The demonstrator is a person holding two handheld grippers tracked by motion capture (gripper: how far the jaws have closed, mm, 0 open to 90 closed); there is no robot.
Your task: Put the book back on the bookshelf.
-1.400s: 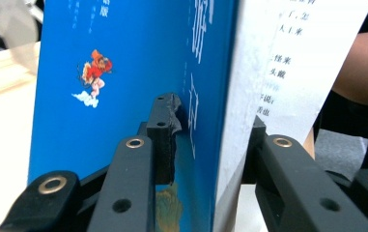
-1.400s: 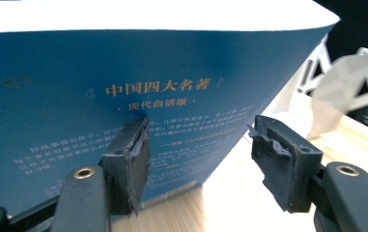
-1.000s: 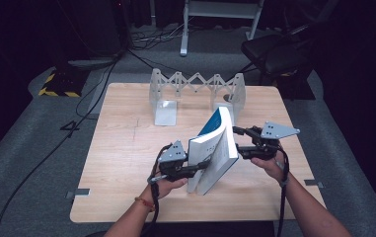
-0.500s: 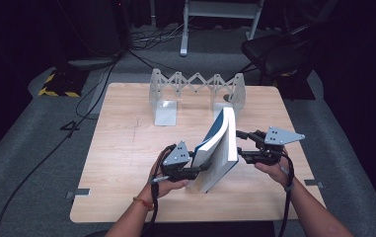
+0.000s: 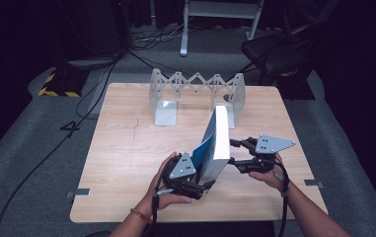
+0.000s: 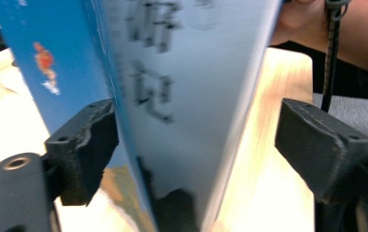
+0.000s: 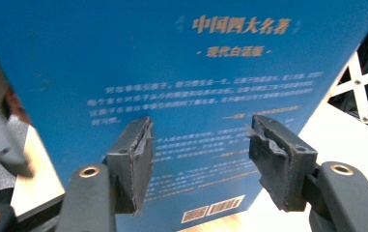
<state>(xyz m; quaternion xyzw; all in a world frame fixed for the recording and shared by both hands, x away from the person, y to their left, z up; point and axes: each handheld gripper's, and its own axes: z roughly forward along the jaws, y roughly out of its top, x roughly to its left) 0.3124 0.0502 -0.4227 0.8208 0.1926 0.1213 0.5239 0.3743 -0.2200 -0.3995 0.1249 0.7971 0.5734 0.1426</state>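
While spread wide around the spine, left gripper [image 5: 195, 185] straddled one book [image 5: 216, 143], one pad just beside the cover, other pad apart. Right gripper [image 5: 236, 154] also spread, jaws facing blue back cover [image 7: 181, 96]; contact could not be told. Stood on edge on table [image 5: 126, 148], front half, between two grippers; long axis ran away toward one folding rack [image 5: 195, 89], top tilted slightly. Spine text blurred in left gripper view; lower edge hidden behind left gripper.
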